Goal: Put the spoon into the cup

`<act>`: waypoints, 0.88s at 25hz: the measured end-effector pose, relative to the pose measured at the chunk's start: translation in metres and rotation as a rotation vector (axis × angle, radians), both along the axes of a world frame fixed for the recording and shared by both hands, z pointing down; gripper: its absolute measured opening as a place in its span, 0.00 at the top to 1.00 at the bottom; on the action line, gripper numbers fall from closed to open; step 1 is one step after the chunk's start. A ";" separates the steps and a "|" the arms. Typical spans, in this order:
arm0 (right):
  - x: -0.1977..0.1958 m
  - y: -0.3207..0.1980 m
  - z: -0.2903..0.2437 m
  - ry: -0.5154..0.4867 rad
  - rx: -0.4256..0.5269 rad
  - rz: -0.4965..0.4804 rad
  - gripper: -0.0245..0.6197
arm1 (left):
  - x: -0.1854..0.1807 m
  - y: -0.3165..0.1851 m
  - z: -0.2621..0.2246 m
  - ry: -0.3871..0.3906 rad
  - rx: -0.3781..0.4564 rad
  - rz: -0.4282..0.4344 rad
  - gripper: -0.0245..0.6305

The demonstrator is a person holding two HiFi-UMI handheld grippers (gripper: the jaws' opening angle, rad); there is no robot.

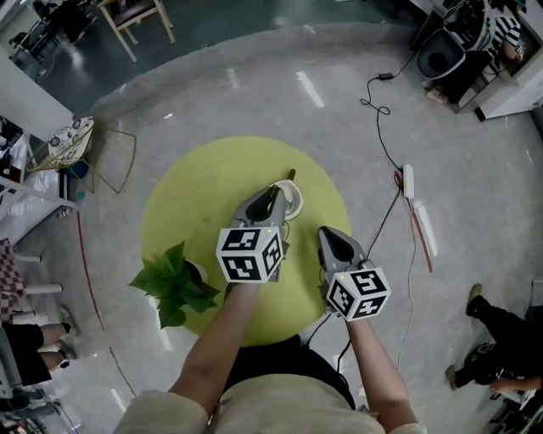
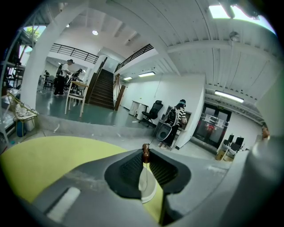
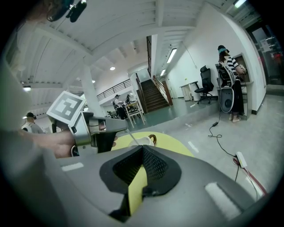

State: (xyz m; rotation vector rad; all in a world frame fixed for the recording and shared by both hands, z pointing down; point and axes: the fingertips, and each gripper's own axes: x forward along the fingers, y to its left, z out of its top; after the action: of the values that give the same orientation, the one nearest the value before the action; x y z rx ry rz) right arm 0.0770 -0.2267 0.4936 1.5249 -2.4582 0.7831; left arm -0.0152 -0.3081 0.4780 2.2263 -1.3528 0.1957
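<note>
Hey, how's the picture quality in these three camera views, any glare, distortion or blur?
Head view: sharp, with white glare streaks on the glossy grey floor. Left gripper view: strong fisheye bending, black corners, and a blown-out ceiling light panel. Right gripper view: same bending and dark corners; the white ceiling beams look curved.

Bright even indoor light, glare streaks on floor point(image 1: 310, 89), fisheye warp + dark corners.
</note>
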 end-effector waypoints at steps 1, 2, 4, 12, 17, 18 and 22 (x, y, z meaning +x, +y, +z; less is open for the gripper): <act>0.000 -0.001 0.002 0.001 -0.003 0.000 0.96 | 0.000 -0.001 0.002 0.004 -0.003 0.001 0.89; 0.000 -0.001 0.003 0.003 -0.006 0.000 0.96 | 0.001 -0.002 0.004 0.008 -0.007 0.001 0.89; 0.001 -0.002 0.006 0.008 -0.010 0.000 0.96 | 0.003 -0.003 0.008 0.015 -0.016 0.002 0.89; 0.002 -0.008 0.010 0.016 -0.019 -0.004 0.96 | 0.007 -0.006 0.020 0.033 -0.044 0.000 0.89; -0.002 -0.010 0.012 0.016 -0.024 -0.014 0.96 | 0.003 -0.007 0.026 0.041 -0.055 -0.013 0.89; -0.002 -0.010 0.012 0.016 -0.026 -0.015 0.96 | 0.002 -0.008 0.026 0.046 -0.056 -0.016 0.89; -0.003 -0.012 0.012 0.015 -0.028 -0.017 0.96 | -0.003 -0.011 0.029 0.059 -0.066 -0.027 0.89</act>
State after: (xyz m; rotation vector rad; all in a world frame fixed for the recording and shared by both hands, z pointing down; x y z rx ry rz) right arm 0.0735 -0.2391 0.5058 1.4929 -2.4359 0.7962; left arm -0.0186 -0.3187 0.5072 2.1416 -1.3252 0.1613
